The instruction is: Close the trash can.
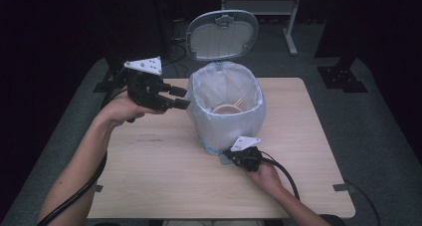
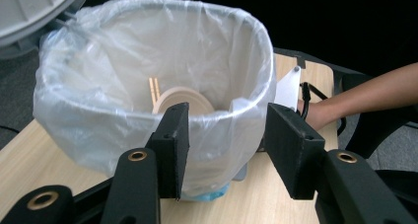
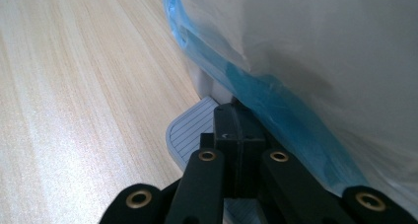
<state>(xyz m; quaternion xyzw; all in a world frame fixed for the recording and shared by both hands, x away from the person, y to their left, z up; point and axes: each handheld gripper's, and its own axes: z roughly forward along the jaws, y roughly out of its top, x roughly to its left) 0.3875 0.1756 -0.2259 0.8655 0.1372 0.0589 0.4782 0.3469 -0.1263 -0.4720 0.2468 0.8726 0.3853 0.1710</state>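
The pedal bin (image 1: pixel 226 109) stood near the middle of the table (image 1: pixel 149 176), lined with a pale plastic bag (image 2: pixel 123 51) folded over its rim, its lid (image 1: pixel 222 34) tipped up behind it. Inside the bin lay a round tan dish (image 2: pixel 185 98) with two thin wooden sticks (image 2: pixel 155 88) beside it. At the bin's foot, on the near side, the right gripper (image 1: pixel 234 155) had its jaws clenched together and pressed on the grey ribbed pedal (image 3: pixel 190 130). To the left of the bin, level with its rim, the left gripper (image 1: pixel 180 97) hovered with jaws parted and nothing between them.
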